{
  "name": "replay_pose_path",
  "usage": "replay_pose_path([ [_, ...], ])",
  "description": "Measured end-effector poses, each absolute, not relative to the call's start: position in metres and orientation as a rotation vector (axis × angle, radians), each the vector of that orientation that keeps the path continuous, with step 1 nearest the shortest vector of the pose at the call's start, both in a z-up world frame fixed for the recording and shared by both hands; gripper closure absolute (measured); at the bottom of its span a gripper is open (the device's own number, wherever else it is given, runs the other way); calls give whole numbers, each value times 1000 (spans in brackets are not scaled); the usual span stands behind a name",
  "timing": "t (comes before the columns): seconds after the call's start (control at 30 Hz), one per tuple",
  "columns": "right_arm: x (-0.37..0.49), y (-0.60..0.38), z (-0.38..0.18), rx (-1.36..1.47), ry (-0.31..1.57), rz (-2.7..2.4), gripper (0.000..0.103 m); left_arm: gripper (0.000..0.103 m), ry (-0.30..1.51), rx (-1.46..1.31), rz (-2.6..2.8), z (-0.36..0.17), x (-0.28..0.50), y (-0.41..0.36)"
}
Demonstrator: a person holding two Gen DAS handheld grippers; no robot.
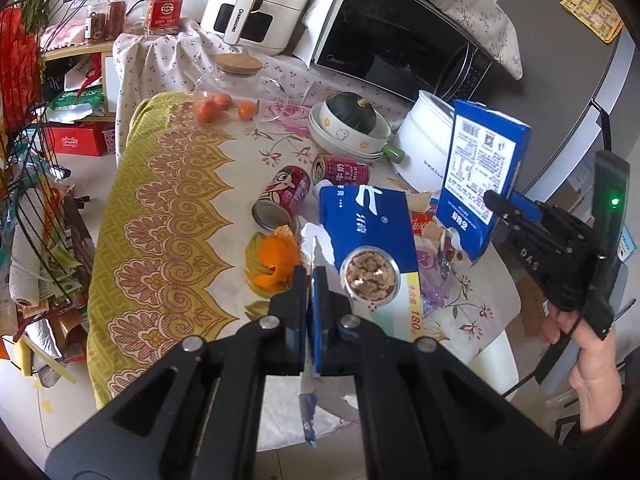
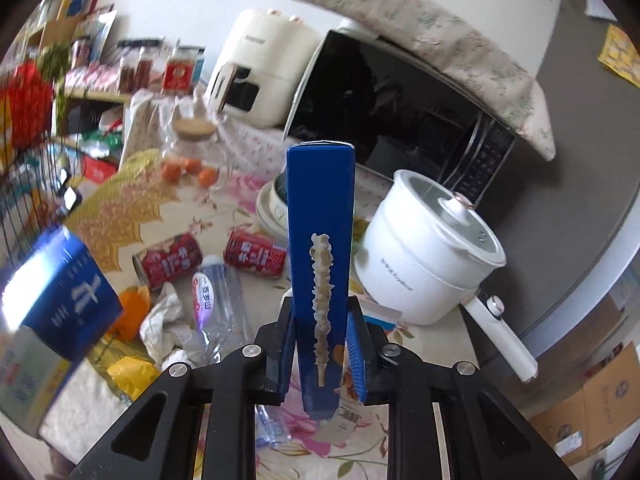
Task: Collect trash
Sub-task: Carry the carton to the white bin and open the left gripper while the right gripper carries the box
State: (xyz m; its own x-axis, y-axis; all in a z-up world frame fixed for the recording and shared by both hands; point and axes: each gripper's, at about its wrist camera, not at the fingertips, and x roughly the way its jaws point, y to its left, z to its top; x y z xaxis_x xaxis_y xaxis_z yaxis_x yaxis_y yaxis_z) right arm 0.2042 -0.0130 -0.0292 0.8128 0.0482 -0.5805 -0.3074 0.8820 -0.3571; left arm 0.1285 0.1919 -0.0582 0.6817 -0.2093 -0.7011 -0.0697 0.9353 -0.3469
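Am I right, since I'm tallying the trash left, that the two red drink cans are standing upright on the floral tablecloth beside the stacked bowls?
Not quite. The two red drink cans lie on their sides, not upright, as the left wrist view shows. They are on the floral tablecloth, beside the stacked bowls.

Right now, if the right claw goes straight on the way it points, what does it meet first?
Probably the stack of white ceramic bowls, partly hidden behind the flat blue cardboard box that the right claw grips; the white electric pot stands just right of that line. Depth is unclear.

blue box point(image 2: 320, 240): glossy cardboard | cans point(image 1: 286, 194): shiny metal | tablecloth point(image 1: 160, 208): patterned cloth
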Motion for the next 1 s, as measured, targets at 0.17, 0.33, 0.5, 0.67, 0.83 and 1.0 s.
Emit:
replay_pose_path([
  [0.17,173,-50,0,-332,599,232,79,100,825,-343,-115,-56,128,174],
  [0.33,148,-86,11,-252,616,230,79,100,832,-323,-161,-53,129,149],
  [0.5,127,-128,5,-219,630,185,79,100,847,-290,-216,-53,128,114],
  [0.67,110,-174,-7,-176,674,129,79,100,872,-270,-287,-55,128,71],
  [0.83,95,-225,-25,-114,736,68,79,100,890,-240,-371,-56,125,23],
  [1.0,80,-260,-29,-69,781,20,79,100,910,-175,-438,-61,124,-27],
])
